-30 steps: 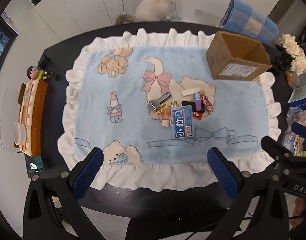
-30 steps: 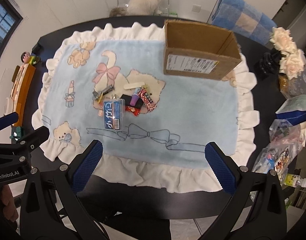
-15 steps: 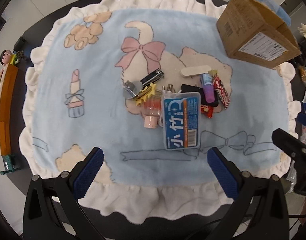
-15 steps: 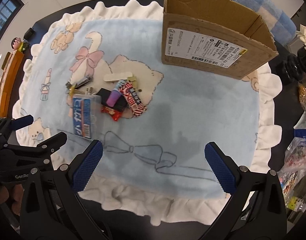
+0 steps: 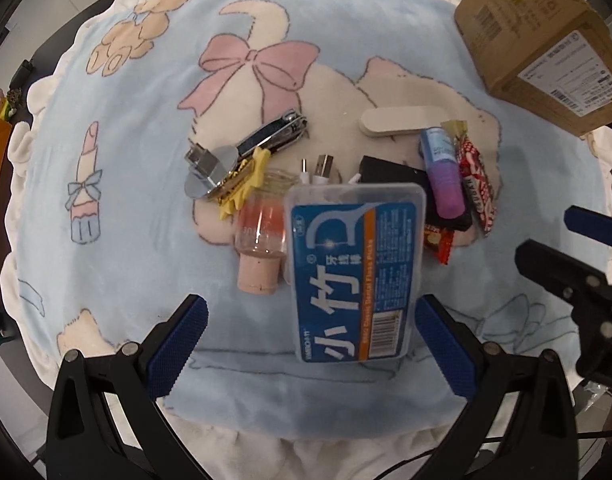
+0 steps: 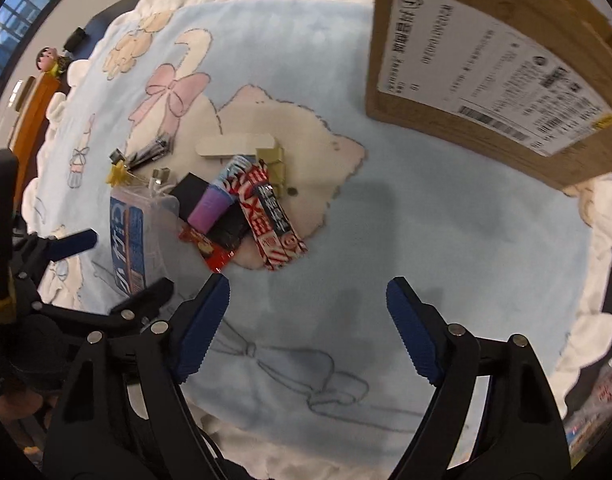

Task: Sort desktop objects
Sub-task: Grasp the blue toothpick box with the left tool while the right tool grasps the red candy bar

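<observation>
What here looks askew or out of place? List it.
The small items are heaped, not sorted: the blue dental floss box lies over a white USB cable, and the purple tube rests on a black case. The clear corked vial lies on its side. Nothing is spilled.

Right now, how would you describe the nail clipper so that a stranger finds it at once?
Find the blue blanket with the pink bow print. Just below that bow, at the left end of the pile, lies the nail clipper, resting on a yellow clip. It is the only shiny metal item there.
</observation>
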